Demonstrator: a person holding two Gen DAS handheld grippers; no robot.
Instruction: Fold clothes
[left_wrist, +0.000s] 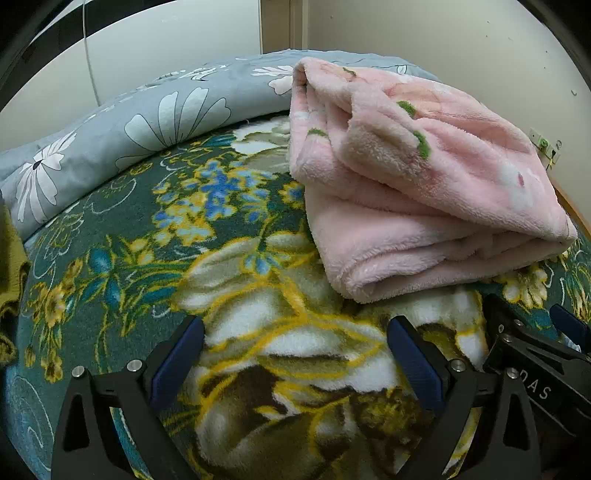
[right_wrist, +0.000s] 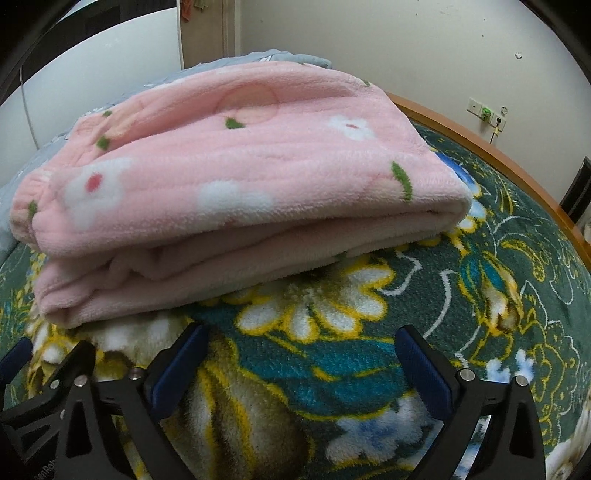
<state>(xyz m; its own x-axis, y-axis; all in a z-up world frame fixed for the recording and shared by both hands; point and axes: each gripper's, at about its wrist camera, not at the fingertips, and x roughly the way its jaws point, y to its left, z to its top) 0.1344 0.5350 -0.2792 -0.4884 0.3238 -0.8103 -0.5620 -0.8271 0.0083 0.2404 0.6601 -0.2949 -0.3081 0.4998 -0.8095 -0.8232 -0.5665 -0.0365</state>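
A pink fleece garment (left_wrist: 424, 192) with white flowers and green leaves lies folded in a thick stack on the bed; the right wrist view shows the same pink garment (right_wrist: 236, 184) close up, folded edge toward me. My left gripper (left_wrist: 295, 328) hangs open over the floral blanket (left_wrist: 166, 229), just in front and left of the stack, nothing between its blue pads. My right gripper (right_wrist: 301, 338) is open too, a short way in front of the stack's edge, over bare floral blanket (right_wrist: 480, 295). The right gripper (left_wrist: 532, 317) also shows at the left view's right edge.
A grey quilt (left_wrist: 122, 133) with white flowers lies rolled along the back left. An olive-yellow cloth (left_wrist: 9, 266) peeks in at the far left. The bed's wooden rim (right_wrist: 480, 147) runs along the right, with a wall socket (right_wrist: 487, 114) behind it.
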